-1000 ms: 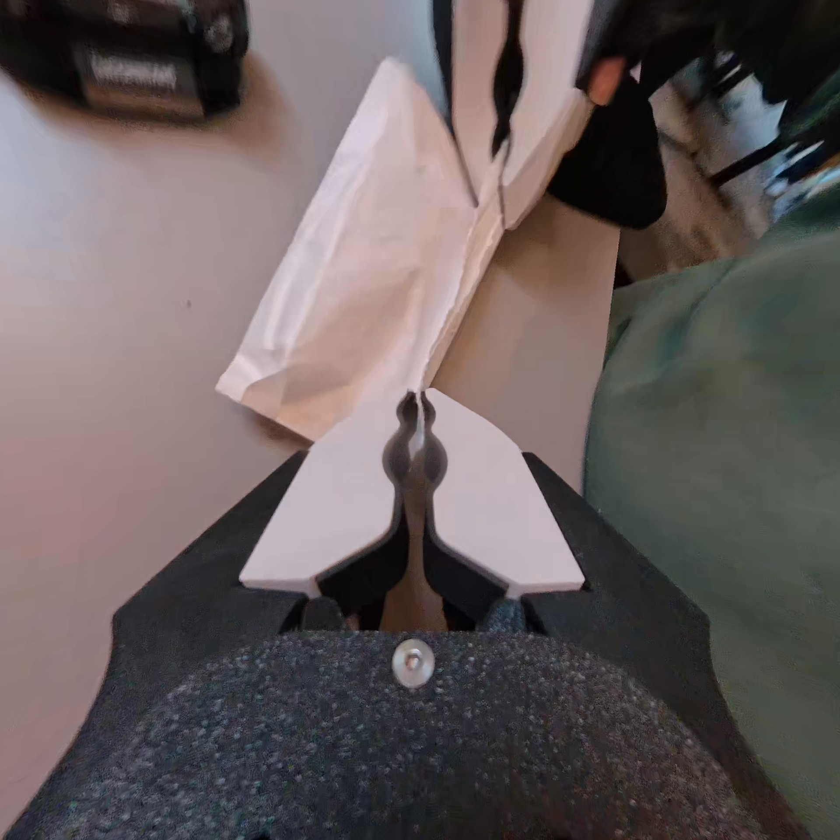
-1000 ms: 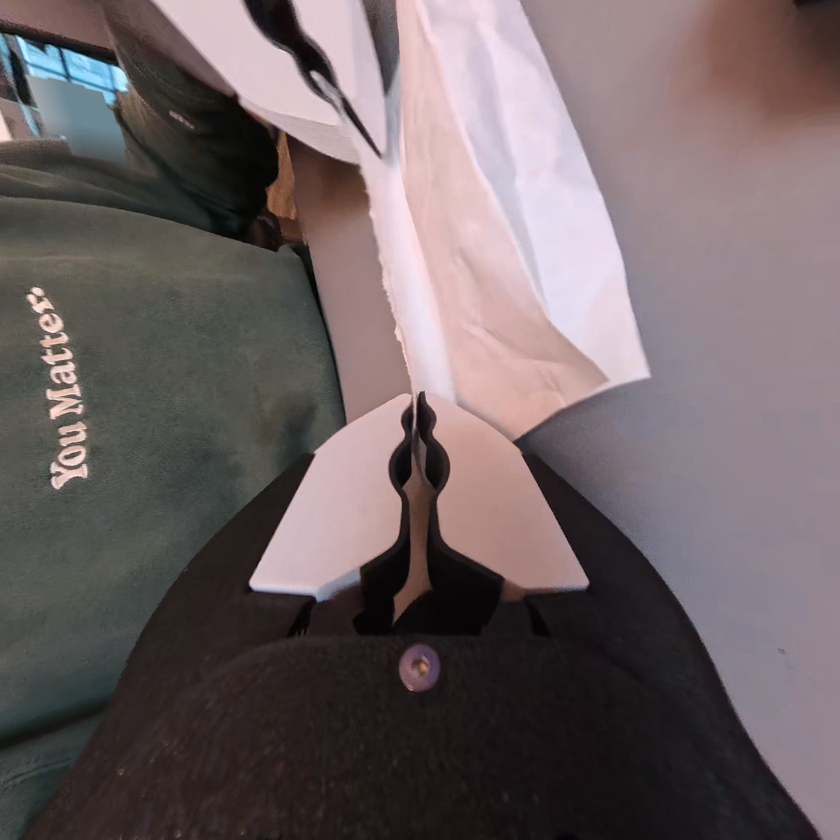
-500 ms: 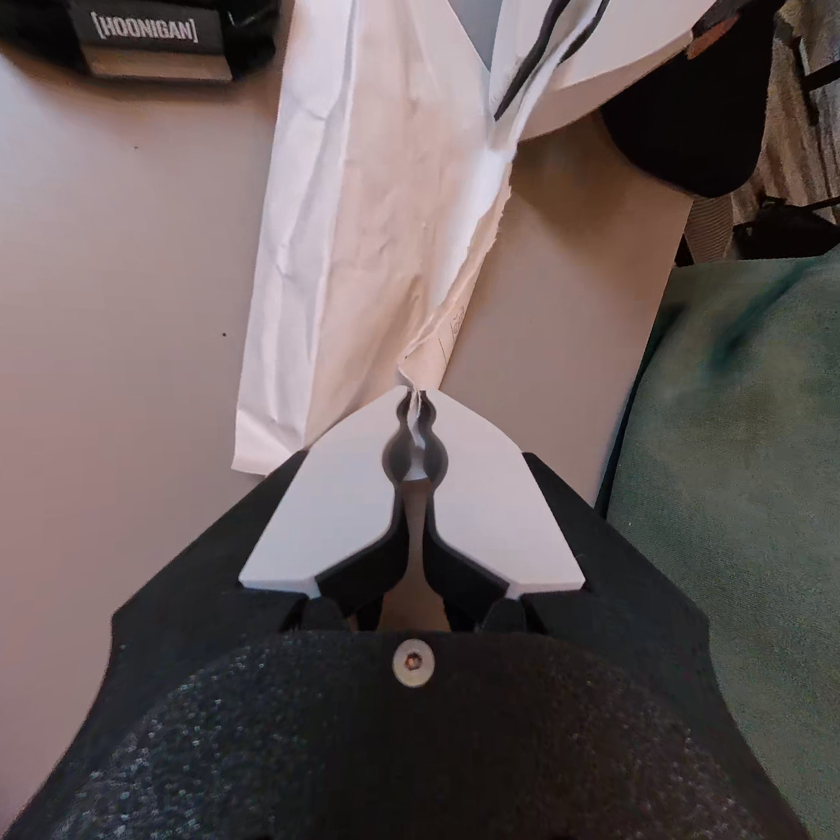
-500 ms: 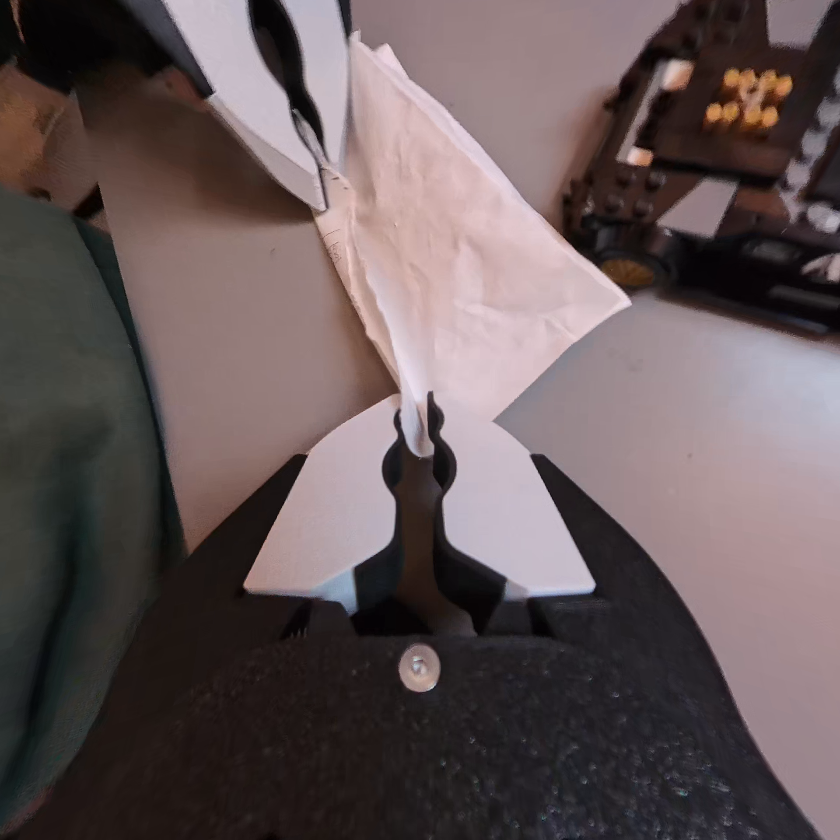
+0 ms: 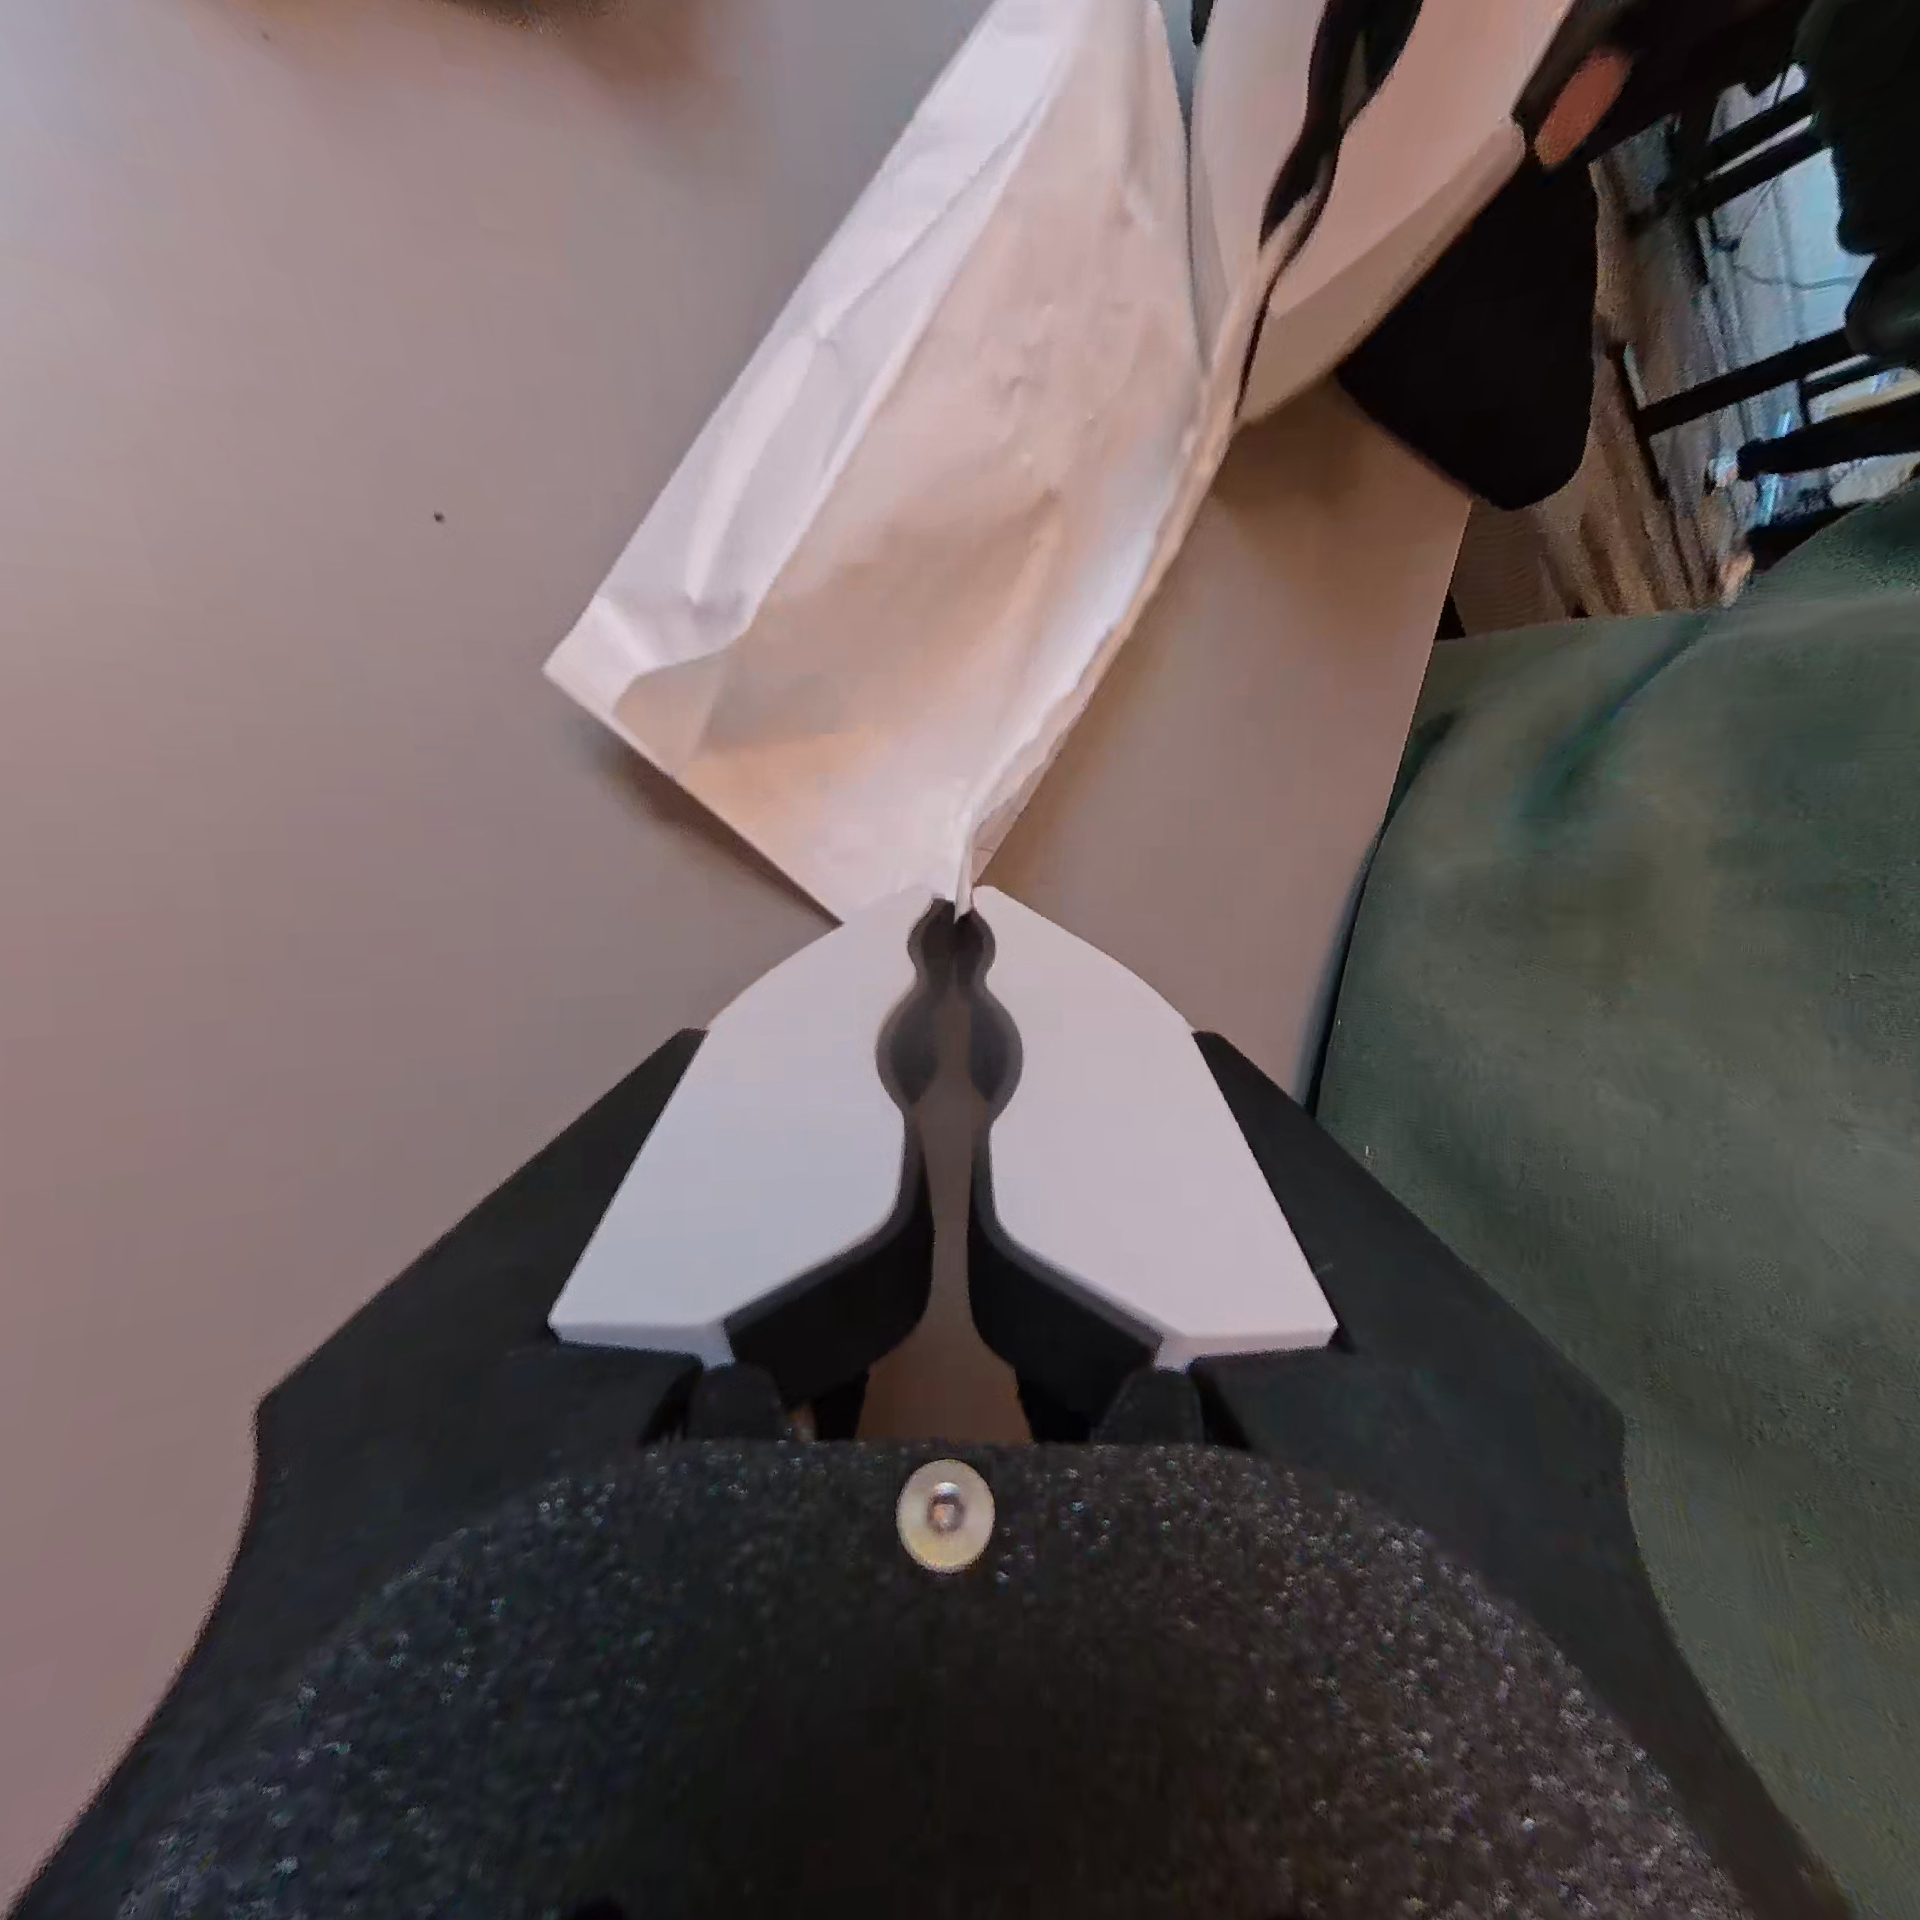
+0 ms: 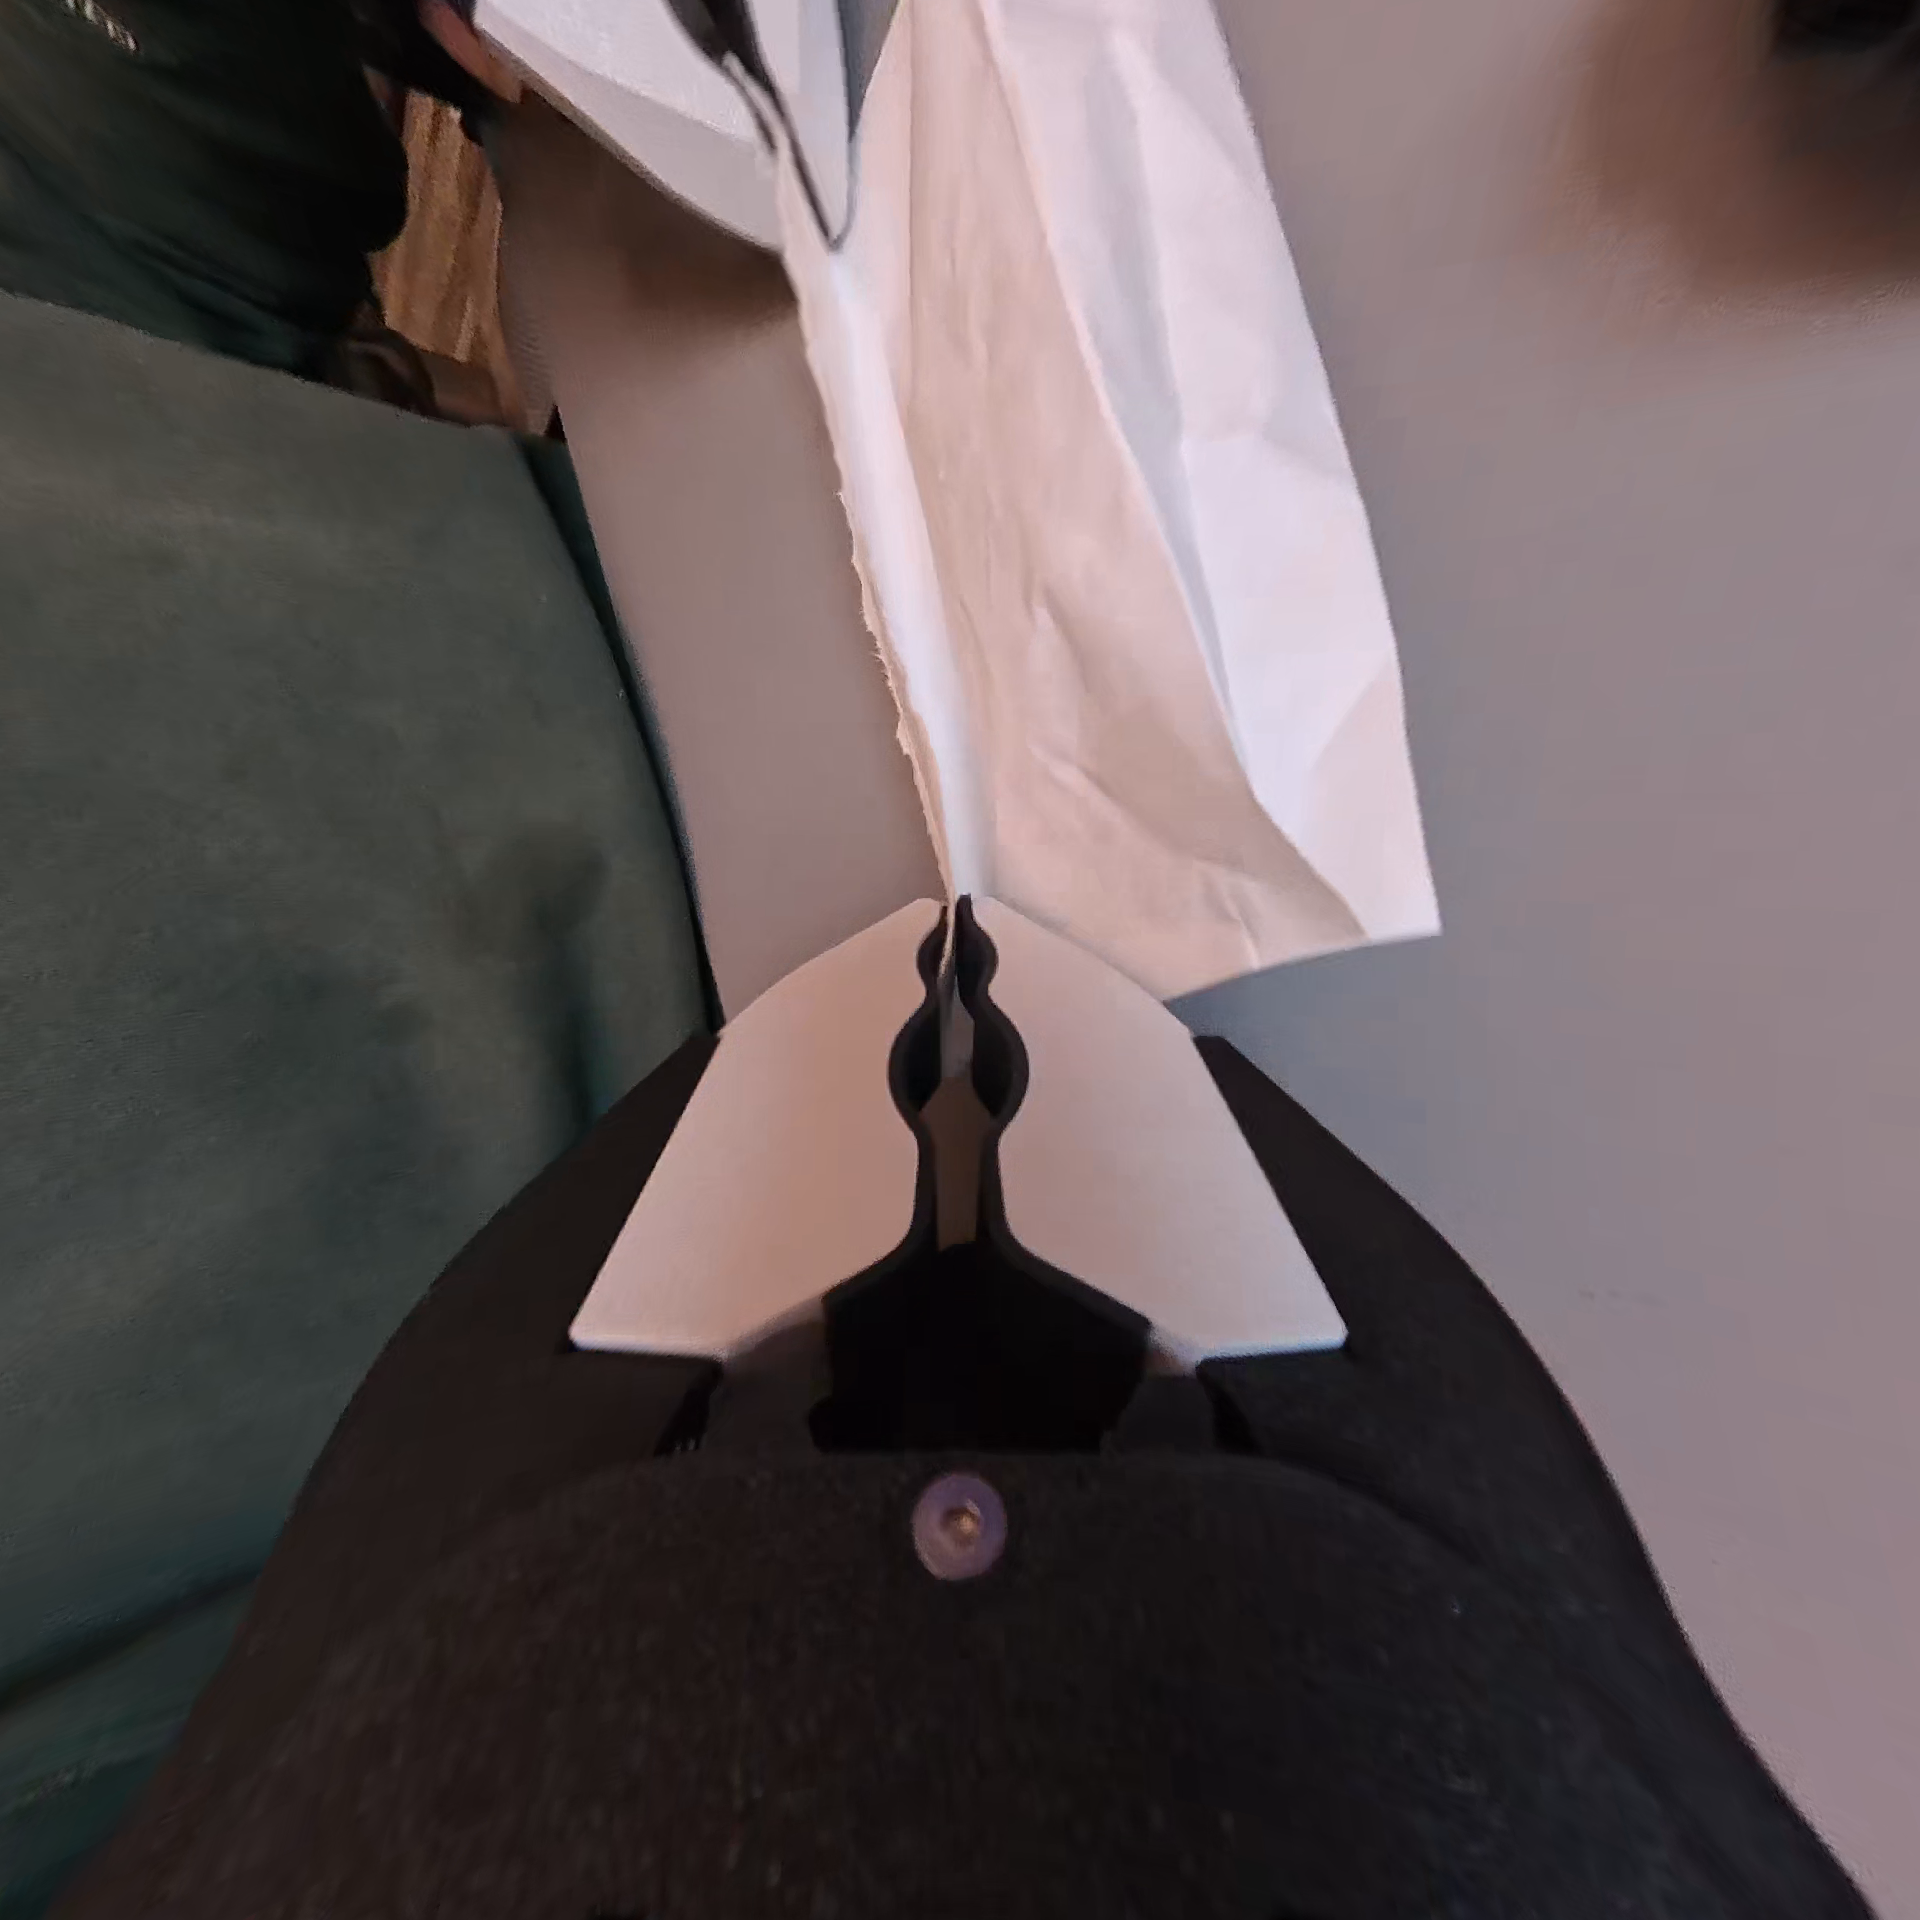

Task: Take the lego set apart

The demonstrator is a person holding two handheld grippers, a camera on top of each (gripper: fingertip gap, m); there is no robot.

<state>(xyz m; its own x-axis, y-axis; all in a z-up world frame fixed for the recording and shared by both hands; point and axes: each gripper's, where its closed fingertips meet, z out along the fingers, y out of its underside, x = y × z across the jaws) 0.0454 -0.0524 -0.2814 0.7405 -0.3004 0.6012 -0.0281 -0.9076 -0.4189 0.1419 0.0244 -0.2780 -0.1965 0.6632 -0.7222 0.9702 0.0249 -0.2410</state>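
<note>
Left wrist view: left gripper point(image 5: 954, 906) and right gripper point(image 6: 958, 906) each pinch the bag point(image 5: 935, 499) — stretched above the table point(image 5: 260, 623).

We are holding our left gripper point(image 5: 953, 906) pinched tight on one edge of the white paper bag point(image 5: 935, 499), and our right gripper point(image 6: 958, 906) is pinching the opposite edge. The two grippers are facing each other, and our green-sleeved torso point(image 5: 1662, 1039) is sitting close beside them.
</note>
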